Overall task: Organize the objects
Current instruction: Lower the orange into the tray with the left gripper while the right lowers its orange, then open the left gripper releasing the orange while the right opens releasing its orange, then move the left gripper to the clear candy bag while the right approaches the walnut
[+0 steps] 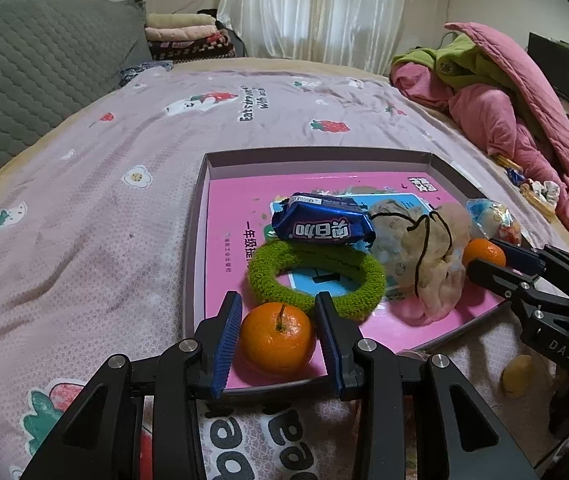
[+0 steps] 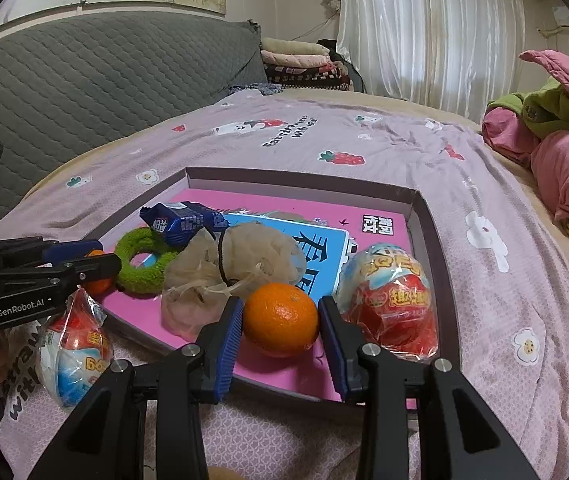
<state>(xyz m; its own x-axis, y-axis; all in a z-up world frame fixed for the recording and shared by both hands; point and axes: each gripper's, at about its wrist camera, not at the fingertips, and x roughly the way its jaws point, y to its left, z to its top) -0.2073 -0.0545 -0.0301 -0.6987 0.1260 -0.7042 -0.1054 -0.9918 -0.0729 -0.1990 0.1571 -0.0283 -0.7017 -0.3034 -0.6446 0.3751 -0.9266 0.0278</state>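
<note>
Left wrist view: a shallow grey cardboard tray (image 1: 200, 216) with a pink printed floor lies on the strawberry-print bedsheet (image 1: 84, 208). By its near edge the left gripper (image 1: 278, 334) clamps a stemmed orange mandarin (image 1: 276, 336), beside a fuzzy green ring (image 1: 316, 276). Near the tray's right edge the right gripper (image 2: 280, 326) clamps a second orange mandarin (image 2: 281, 318).

The left gripper (image 1: 278, 336) points down at a slant, and its two blue pads press on the sides of an orange (image 1: 276, 338). The right gripper (image 2: 280, 330) has the same pose and clamps a second orange (image 2: 281, 319) between its pads.
</note>
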